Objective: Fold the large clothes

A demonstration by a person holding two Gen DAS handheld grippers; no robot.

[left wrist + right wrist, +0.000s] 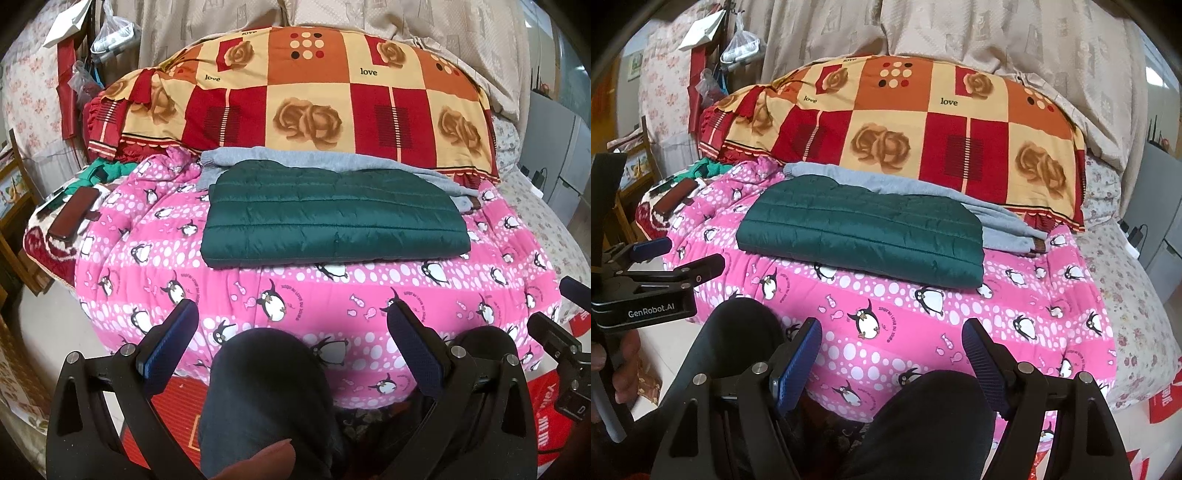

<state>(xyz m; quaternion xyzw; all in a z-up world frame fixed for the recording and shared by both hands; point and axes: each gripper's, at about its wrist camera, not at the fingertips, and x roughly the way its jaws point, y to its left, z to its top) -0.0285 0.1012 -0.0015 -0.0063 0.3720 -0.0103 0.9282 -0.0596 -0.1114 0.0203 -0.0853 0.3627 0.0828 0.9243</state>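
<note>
Green quilted jacket (332, 214): folded into a flat rectangle, lying on a pink penguin-print quilt (295, 295) spread over a bed. Grey garment (295, 158): partly under the jacket's far edge, showing behind it and to its right. Patchwork bedding roll (306, 96), red, orange and cream with roses and the word "love": directly behind both garments, against beige curtains (406, 18). Dark red box (74, 212): at the quilt's left end, near green cloth. Floral sheet (1126, 295): bare at the right side of the bed. Person's knees in dark trousers (266, 387): in the foreground, against the quilt's near edge. Left gripper (291, 325): fingers spread, nothing between them, held over the knees, well short of the jacket. Right gripper (892, 343): fingers likewise spread and empty, same posture, jacket ahead and apart from it.
</note>
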